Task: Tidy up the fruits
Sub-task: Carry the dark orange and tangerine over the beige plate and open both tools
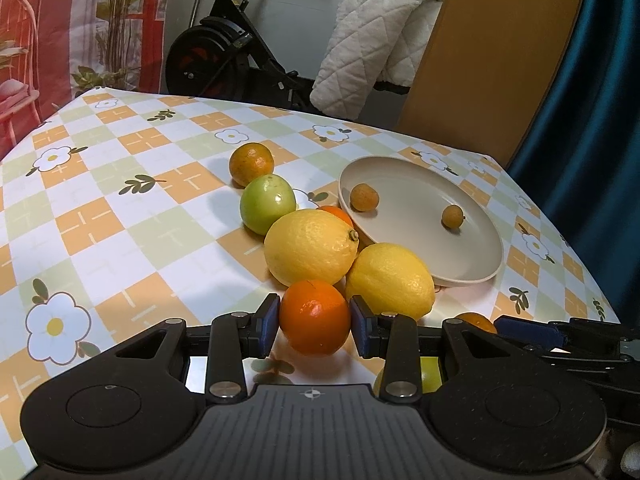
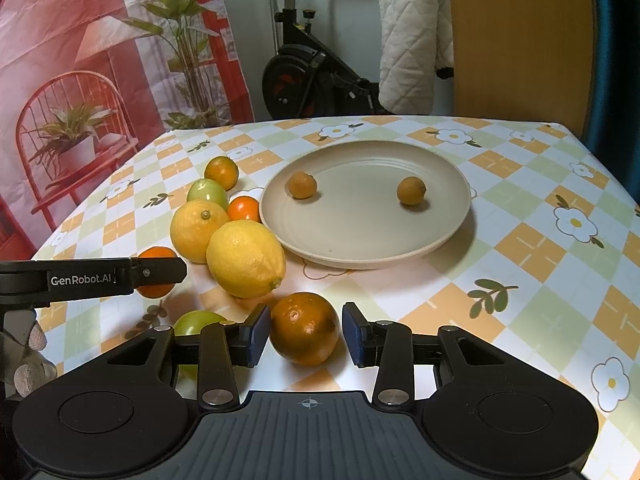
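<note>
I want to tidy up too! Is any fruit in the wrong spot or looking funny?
Most fruit sits off the beige round plate, heaped beside it on the checked flowery tablecloth. Only two small brown-orange fruits lie on it. The dark-blotched orange between the right claw's pads looks bruised.

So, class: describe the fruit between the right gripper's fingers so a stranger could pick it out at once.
Start at the beige plate on the checked cloth, then come toward the camera, just past the near lemon. The orange lies there between the right gripper's blue pads. Its brown-mottled skin sets it apart from the brighter fruit.
</note>
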A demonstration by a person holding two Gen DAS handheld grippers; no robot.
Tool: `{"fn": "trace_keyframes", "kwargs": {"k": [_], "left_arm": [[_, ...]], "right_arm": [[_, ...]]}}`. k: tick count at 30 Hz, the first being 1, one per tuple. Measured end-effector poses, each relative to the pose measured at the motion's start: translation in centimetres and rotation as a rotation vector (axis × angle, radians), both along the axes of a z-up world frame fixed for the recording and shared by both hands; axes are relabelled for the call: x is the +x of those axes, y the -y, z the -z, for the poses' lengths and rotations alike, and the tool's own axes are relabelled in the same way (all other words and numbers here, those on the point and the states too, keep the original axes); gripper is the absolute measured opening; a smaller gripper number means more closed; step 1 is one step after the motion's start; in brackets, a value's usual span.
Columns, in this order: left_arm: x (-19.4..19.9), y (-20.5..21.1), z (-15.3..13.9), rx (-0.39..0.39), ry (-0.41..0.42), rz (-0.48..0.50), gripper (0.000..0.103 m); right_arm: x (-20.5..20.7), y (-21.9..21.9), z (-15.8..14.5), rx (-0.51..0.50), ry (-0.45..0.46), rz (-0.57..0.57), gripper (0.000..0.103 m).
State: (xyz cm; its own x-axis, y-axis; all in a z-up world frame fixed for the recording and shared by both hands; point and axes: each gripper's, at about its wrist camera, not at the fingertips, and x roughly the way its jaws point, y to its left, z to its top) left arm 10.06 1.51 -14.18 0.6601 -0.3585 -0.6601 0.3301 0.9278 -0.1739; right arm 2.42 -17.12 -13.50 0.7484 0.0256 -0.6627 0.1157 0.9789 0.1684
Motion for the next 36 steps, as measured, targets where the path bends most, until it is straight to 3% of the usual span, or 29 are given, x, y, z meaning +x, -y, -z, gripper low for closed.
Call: {"fn": "trace_keyframes", "kwargs": {"k": [5,15,29,36], "left_arm": [[-0.1,0.1,-0.1,0.000,0.003,0.009,0.040],[-0.4,0.2,-0.5,-0.001,0.026,0.016,0.040],[0.4,2.6,-3.0,0.009,0.111,0.080,0.040],[2.6,4.7,-3.4,0.003,0.100,0.108,0.040]], "right_arm": [[0.1,0.1,0.3,0.010,-0.015,0.000,0.041],[1.0,1.0,1.3,0.054,-0.042,0.016,0.040],[1.0,2.5,-0.9,0.040,0.048,0.043,0.039],[2.6,4.6,-1.9,-0.016,0.083,0.067,0.039]]}}
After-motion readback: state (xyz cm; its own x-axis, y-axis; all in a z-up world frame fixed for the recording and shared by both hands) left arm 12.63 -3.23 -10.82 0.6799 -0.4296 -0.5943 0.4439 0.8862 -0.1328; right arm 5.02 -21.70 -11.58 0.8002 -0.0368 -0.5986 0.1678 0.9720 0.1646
